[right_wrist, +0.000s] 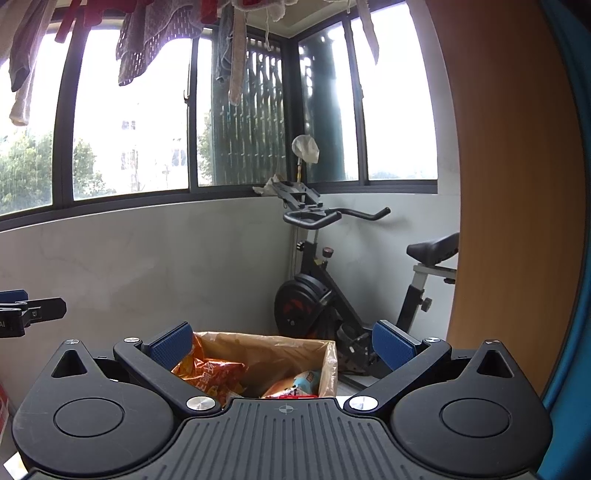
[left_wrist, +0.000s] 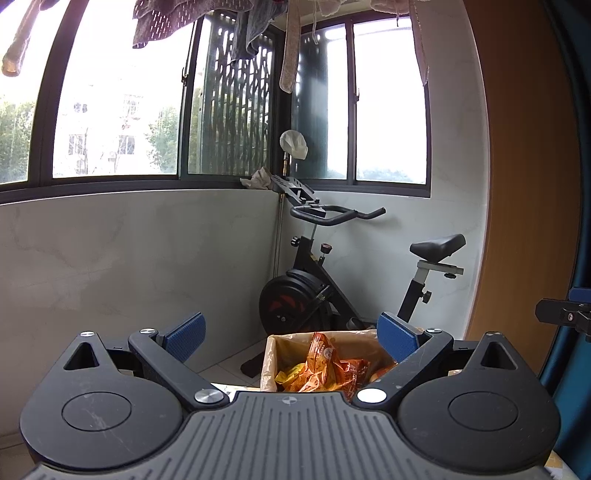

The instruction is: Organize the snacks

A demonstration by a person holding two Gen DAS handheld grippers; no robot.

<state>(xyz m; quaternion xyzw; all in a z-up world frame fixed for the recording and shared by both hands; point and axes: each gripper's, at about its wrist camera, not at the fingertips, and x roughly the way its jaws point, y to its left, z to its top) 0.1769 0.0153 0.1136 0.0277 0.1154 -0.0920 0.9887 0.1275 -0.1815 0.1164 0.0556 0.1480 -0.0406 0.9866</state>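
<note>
A cardboard box [left_wrist: 271, 360] lined with a yellowish bag stands just ahead of both grippers and holds several orange snack packets [left_wrist: 325, 369]. In the right wrist view the same box [right_wrist: 328, 365] shows orange packets [right_wrist: 214, 373] on its left and a light blue packet [right_wrist: 306, 382] on its right. My left gripper [left_wrist: 291, 338] is open above the box's near side, with nothing between its blue pads [left_wrist: 186, 334]. Likewise my right gripper [right_wrist: 282, 341] is open and empty, raised over the box. Each gripper's edge shows at the side of the other's view.
A black exercise bike [left_wrist: 325, 291] stands in the balcony corner behind the box. Grey half-walls with windows run behind, and laundry [left_wrist: 166, 22] hangs overhead. An orange-brown wooden panel [left_wrist: 524, 184] and a blue curtain [right_wrist: 576, 258] close the right side.
</note>
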